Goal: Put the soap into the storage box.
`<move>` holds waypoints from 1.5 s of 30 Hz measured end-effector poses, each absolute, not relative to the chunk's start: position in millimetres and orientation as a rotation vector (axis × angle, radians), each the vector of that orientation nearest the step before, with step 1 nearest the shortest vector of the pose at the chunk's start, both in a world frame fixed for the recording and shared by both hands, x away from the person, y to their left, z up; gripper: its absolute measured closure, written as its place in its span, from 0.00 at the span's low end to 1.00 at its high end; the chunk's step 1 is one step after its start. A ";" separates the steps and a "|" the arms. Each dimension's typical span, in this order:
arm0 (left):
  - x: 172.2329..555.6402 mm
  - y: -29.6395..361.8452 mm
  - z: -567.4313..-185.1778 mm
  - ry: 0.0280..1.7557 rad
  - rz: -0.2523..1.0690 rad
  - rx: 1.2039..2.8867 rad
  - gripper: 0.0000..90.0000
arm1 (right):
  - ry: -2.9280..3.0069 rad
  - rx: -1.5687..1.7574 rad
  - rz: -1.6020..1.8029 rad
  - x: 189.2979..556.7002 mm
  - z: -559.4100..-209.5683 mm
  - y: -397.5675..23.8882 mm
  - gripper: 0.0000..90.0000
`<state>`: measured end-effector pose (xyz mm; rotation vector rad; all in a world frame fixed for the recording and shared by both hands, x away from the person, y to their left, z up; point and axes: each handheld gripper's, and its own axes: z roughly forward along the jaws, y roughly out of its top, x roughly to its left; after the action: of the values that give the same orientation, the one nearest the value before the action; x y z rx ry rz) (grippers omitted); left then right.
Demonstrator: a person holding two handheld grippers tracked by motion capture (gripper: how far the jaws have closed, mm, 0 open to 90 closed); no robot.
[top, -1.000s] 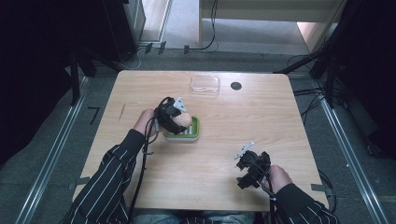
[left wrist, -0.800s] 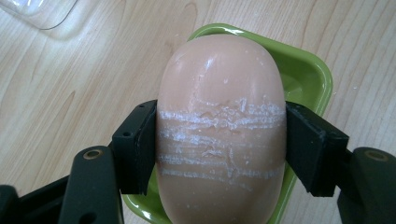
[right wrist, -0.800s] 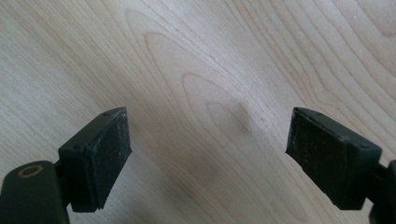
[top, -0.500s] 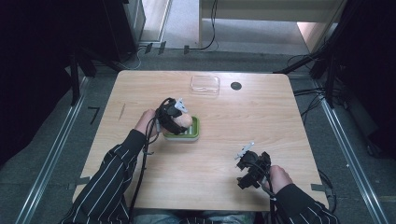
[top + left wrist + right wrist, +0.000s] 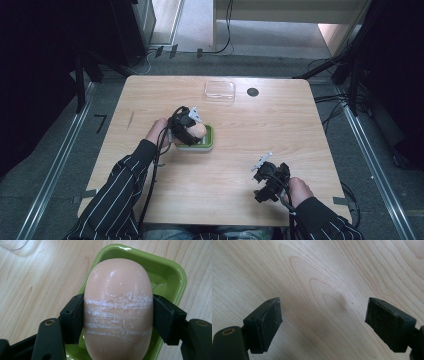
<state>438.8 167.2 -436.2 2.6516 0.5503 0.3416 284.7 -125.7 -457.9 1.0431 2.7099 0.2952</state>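
A peach-pink bar of soap [image 5: 118, 307] is gripped by the left gripper [image 5: 117, 317], one black pad pressed flat against each long side. The bar is seen as a rounded oval, smooth and glossy at its far end, with a soft highlight near the top. Across its middle, several rough white scuff lines are scored from side to side, and small white flecks are scattered over the surface. Whether the bar is resting in the dish or lifted just clear of it cannot be told.

Under the soap, a lime-green soap dish [image 5: 175, 272] is seen, shiny and wet-looking, its rounded rim showing at twelve and two o'clock of the bar. In the high view the soap [image 5: 196, 131] and the dish [image 5: 208, 141] are found just left of the table's [image 5: 150, 95] centre, with the left gripper [image 5: 186, 125] over them.

A clear plastic lid [image 5: 219, 90] is placed well apart at twelve o'clock, near the far edge, and a small dark disc [image 5: 253, 92] lies just beside it at three o'clock.

The right gripper [image 5: 323, 322] is held with its jaws spread wide and nothing between them, over bare wood; in the high view it [image 5: 262, 177] is seen at about five o'clock from the dish, well apart.
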 end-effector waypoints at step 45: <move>440.5 168.0 -449.6 0.646 0.327 2.655 0.37 | 2.710 1.048 0.293 284.4 -457.9 -124.0 0.16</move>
<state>440.5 168.0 -449.6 2.6551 0.6456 0.3266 284.4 -124.0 -457.9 1.0483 2.7102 0.2932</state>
